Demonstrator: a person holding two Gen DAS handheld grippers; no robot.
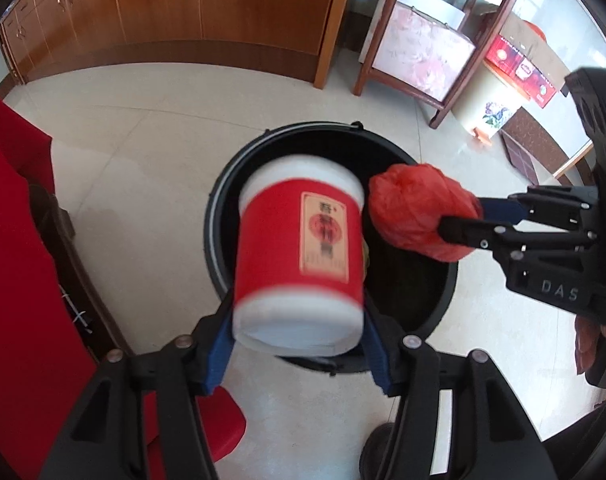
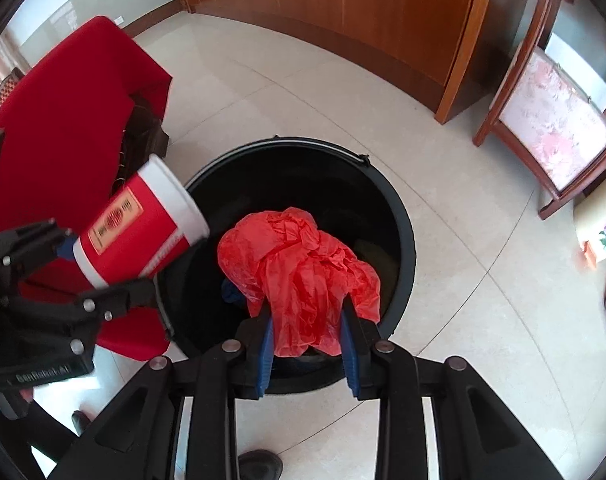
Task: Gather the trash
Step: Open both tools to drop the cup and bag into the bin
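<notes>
While the left gripper (image 1: 299,320) clamps a red-and-white cup (image 1: 299,256) between its blue pads, the right gripper (image 2: 307,336) pinches a crumpled red plastic bag (image 2: 299,264); both hang over the black bin (image 2: 403,216) on pale floor tiles (image 2: 483,320).

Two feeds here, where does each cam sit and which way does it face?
Left wrist: on the left tongs, looking steeply down at the black bin; own fingers clamp a red-and-white cup; right tongs enter from the right.
Right wrist: on the right tongs, looking down into the bin; own fingers pinch a red plastic bag; a shoe shows below.
Shared: bin, cup, bag, wooden cabinet.
</notes>
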